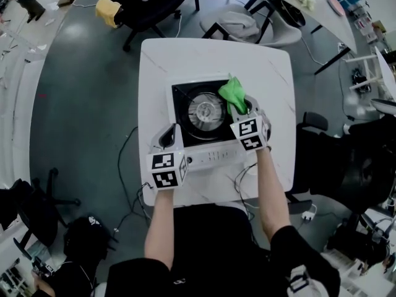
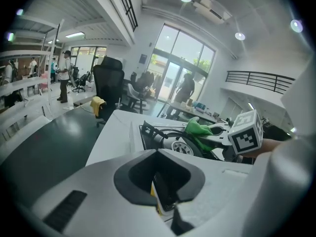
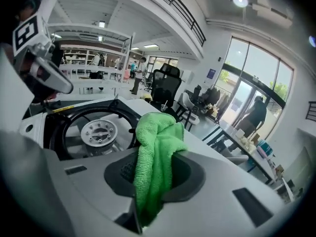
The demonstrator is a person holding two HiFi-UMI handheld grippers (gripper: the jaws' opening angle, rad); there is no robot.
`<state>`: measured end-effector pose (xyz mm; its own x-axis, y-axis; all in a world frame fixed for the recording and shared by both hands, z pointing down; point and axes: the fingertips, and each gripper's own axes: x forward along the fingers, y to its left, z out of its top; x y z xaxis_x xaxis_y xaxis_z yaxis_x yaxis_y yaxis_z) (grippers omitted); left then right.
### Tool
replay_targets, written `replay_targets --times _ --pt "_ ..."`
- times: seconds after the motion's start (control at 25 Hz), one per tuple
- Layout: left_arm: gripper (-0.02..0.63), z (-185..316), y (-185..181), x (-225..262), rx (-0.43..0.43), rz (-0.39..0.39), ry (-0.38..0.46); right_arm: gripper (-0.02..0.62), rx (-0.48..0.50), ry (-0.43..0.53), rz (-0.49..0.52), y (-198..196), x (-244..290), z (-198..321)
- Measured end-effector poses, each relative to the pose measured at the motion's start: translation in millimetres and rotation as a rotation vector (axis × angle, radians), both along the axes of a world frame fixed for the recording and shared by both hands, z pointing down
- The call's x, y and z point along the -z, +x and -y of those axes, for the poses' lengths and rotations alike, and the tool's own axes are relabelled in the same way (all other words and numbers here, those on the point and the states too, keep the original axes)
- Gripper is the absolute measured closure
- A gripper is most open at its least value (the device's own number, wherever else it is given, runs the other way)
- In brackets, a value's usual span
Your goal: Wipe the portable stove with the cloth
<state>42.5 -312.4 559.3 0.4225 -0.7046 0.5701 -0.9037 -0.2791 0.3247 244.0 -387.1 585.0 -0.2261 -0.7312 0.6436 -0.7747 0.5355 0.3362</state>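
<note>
The portable stove (image 1: pixel 183 114), black-topped with a round silver burner (image 3: pixel 98 131), stands in the middle of a white table (image 1: pixel 185 57). A bright green cloth (image 1: pixel 232 93) hangs bunched over the stove's right side. My right gripper (image 1: pixel 247 111) is shut on this cloth (image 3: pixel 155 147), which spills up out of the jaws just right of the burner. My left gripper (image 1: pixel 168 135) sits at the stove's front left corner. Its jaws (image 2: pixel 165 196) are closed on a thin black edge with a yellow strip, apparently the stove's rim. The left gripper view also shows the stove (image 2: pixel 173 143) and cloth (image 2: pixel 200 129) ahead.
Cables (image 1: pixel 242 175) trail over the table's near edge by the stove's white front panel (image 1: pixel 213 156). A black office chair with a yellow cloth (image 1: pixel 108 10) stands beyond the far left corner, a grey chair (image 1: pixel 238 26) beyond the far edge, another table (image 1: pixel 309 8) at the back right.
</note>
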Motion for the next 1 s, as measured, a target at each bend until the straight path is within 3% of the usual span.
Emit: replay_targets --times 0.16,0.36,0.52,0.68,0.84,1.0 --pt "0.611 -4 -1 1 -0.004 -0.006 0.003 0.536 0.072 -0.016 -0.035 -6 -4 -21" --pt "0.611 -9 -3 5 -0.005 -0.02 0.009 0.535 0.074 -0.08 -0.055 -4 -6 -42" --pt "0.611 -13 -5 8 -0.008 -0.04 0.016 0.534 0.017 -0.149 -0.046 2 -9 -59" --pt "0.611 -18 -5 9 -0.02 -0.061 0.02 0.534 -0.112 -0.203 -0.042 13 -7 -72" --pt "0.611 -26 -8 14 -0.025 -0.081 0.026 0.532 -0.204 -0.13 -0.038 10 19 -83" --pt "0.611 -33 -19 12 -0.02 -0.095 0.027 0.532 -0.191 -0.059 -0.049 -14 30 -94"
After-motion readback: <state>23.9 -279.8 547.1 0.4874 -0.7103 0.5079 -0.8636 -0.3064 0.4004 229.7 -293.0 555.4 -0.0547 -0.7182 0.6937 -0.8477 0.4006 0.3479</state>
